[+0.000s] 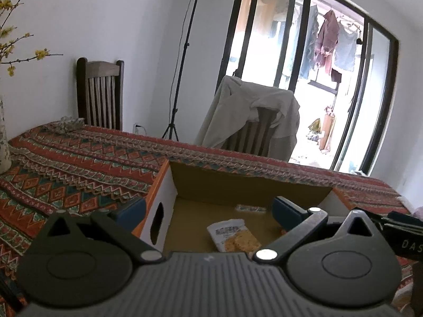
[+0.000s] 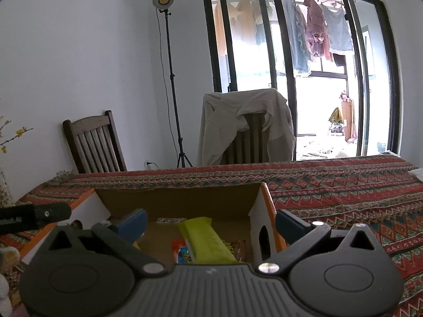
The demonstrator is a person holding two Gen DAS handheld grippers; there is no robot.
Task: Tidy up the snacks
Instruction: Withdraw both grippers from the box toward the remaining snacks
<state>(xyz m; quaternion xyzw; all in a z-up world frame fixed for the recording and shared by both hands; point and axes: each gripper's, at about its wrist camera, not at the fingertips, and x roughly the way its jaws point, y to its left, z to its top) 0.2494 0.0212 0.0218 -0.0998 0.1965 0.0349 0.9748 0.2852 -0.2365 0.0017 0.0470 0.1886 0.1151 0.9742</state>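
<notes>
With both the left gripper (image 1: 208, 208) and right gripper (image 2: 211, 220) spread wide and empty over the cardboard box (image 1: 248, 185), snack packets (image 1: 234, 235) lie inside; next likely comes fetching another snack.

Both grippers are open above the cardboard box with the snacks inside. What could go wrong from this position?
1. Each open gripper straddles a box wall: the left gripper over the left wall, the right gripper over the right wall. Lowering either could crush or push the cardboard box.
2. The yellow-green packet lies on other snacks; grasping it may drag them.
3. The grippers are close together and could collide.
</notes>
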